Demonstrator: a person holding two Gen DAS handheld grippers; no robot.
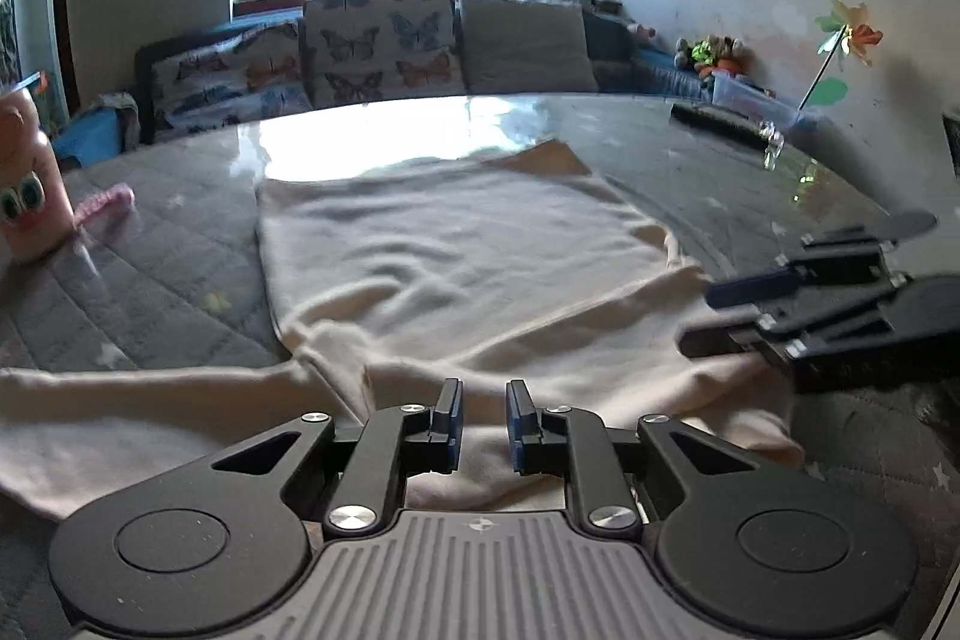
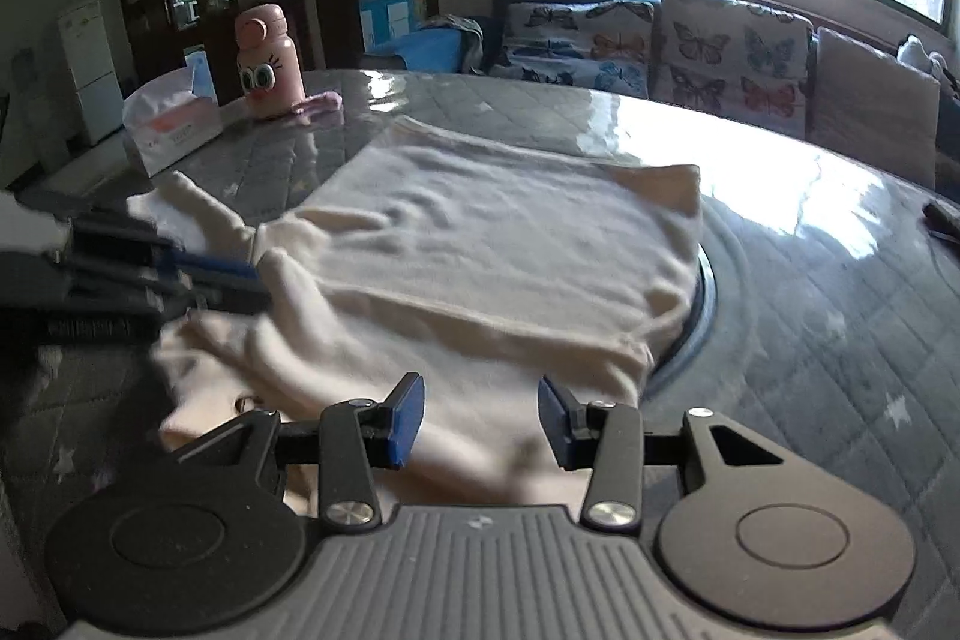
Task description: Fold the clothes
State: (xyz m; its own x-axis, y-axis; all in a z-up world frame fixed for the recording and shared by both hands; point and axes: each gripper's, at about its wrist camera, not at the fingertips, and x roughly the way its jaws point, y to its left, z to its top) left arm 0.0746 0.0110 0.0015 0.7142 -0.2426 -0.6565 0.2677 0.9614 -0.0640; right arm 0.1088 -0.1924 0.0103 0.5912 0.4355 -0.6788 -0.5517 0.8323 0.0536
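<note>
A cream long-sleeved garment (image 1: 456, 256) lies spread on the round grey table, its body flat and its near part rumpled; it also shows in the right wrist view (image 2: 492, 244). One sleeve (image 1: 120, 400) stretches left along the near edge. My left gripper (image 1: 485, 424) hovers over the near hem, its jaws slightly apart with nothing between them. My right gripper (image 2: 480, 421) is open and empty above the near hem. It also shows at the right of the left wrist view (image 1: 714, 316), blurred at the garment's right edge. The left gripper shows at the left of the right wrist view (image 2: 252, 286).
A pink bottle with cartoon eyes (image 2: 267, 64) and a tissue box (image 2: 171, 121) stand at the table's far left. A dark remote (image 1: 714, 121) lies far right. A raised turntable rim (image 2: 702, 298) shows beside the garment. A sofa with butterfly cushions (image 1: 378, 46) stands behind.
</note>
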